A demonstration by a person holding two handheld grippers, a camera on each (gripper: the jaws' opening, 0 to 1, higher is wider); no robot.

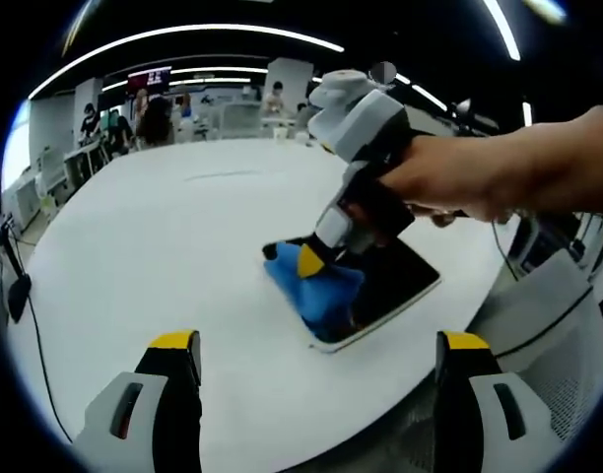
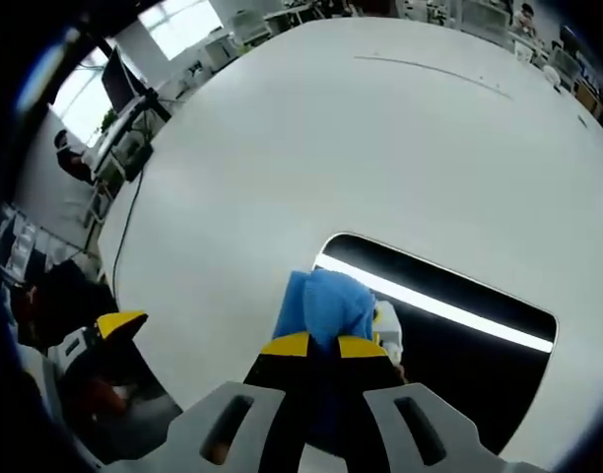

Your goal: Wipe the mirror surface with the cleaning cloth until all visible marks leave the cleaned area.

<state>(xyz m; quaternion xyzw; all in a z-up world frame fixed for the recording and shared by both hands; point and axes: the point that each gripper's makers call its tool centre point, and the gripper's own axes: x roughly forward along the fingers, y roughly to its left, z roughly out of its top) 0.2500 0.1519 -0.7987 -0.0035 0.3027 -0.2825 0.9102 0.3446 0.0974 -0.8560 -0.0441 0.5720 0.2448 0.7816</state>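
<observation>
- Right gripper (image 2: 326,347): yellow-tipped fingers pinching a bunched blue cleaning cloth (image 2: 326,305), which sits pressed onto the glass just ahead of the fingertips.
- Flat rectangular dark mirror with a white rim (image 2: 459,335): lying on the round white table (image 2: 380,148), beneath the cloth.
- Left gripper (image 1: 319,355): fingers spread wide, holding nothing, well short of the mirror.
- Progress, by my judgement: wiping under way at one end; no marks discernible, far end likely unwiped.

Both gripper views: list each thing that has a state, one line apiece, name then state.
mirror: lying flat on the white table, partly covered by the cloth.
blue cleaning cloth: bunched, pressed on the mirror, clamped in the right gripper.
right gripper: shut on the cloth.
left gripper: open, above the table, holding nothing.
</observation>
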